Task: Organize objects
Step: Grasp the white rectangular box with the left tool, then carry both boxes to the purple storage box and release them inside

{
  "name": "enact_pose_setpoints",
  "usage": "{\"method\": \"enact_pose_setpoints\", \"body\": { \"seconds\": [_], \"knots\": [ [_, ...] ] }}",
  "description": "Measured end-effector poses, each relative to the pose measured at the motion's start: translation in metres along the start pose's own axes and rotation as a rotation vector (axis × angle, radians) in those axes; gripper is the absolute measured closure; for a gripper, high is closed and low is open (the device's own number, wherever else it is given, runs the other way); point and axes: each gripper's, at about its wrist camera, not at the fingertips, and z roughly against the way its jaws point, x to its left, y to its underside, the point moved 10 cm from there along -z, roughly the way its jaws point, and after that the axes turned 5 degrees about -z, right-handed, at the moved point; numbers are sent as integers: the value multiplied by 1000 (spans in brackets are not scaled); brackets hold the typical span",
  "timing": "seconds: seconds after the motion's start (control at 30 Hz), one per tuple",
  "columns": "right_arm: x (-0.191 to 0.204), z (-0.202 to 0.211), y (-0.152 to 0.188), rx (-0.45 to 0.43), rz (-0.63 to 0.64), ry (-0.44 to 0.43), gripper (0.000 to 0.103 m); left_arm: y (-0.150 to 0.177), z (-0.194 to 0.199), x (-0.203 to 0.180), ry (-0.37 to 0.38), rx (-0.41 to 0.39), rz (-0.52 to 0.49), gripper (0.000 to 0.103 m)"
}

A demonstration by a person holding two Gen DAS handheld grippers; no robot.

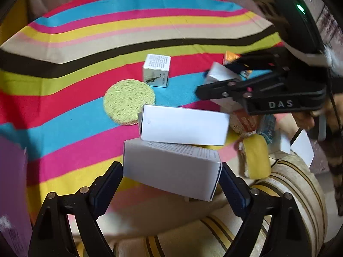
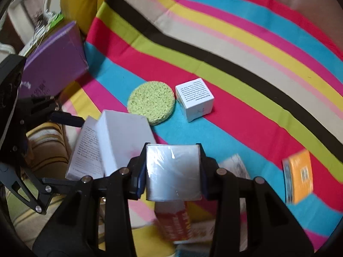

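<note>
My left gripper is shut on a white box with printed text, held by its two ends above the striped cloth. A plain white box lies just beyond it, touching it. In the right wrist view, my right gripper is shut on a shiny film-wrapped box, lifted above a red-orange packet. The left wrist view shows the right gripper at the right with that wrapped box. The left gripper and its printed box appear at the left of the right wrist view.
A round green sponge and a small white cube box lie mid-cloth. An orange box lies at the right, a purple box at the left. A yellow sponge and a striped cushion sit near the front.
</note>
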Motion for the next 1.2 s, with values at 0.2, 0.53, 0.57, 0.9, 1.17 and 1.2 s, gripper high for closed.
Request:
{"method": "enact_pose_setpoints", "body": {
  "seconds": [0.2, 0.53, 0.57, 0.9, 1.17, 1.2],
  "knots": [
    [32, 15, 3, -98, -106, 39, 59, 7, 28, -14, 21, -80, 31, 13],
    [63, 56, 28, -225, -269, 131, 59, 28, 73, -10, -21, -195, 72, 13],
    [66, 59, 31, -232, -277, 144, 59, 31, 78, -8, -35, -210, 81, 13],
    [98, 84, 43, -291, -279, 249, 59, 56, 123, 3, -120, -330, 118, 13],
    [129, 99, 41, -323, -251, 223, 59, 66, 158, 6, -169, -395, 127, 13],
    [133, 101, 39, -329, -243, 218, 59, 67, 164, 8, -180, -405, 130, 13]
  ]
}}
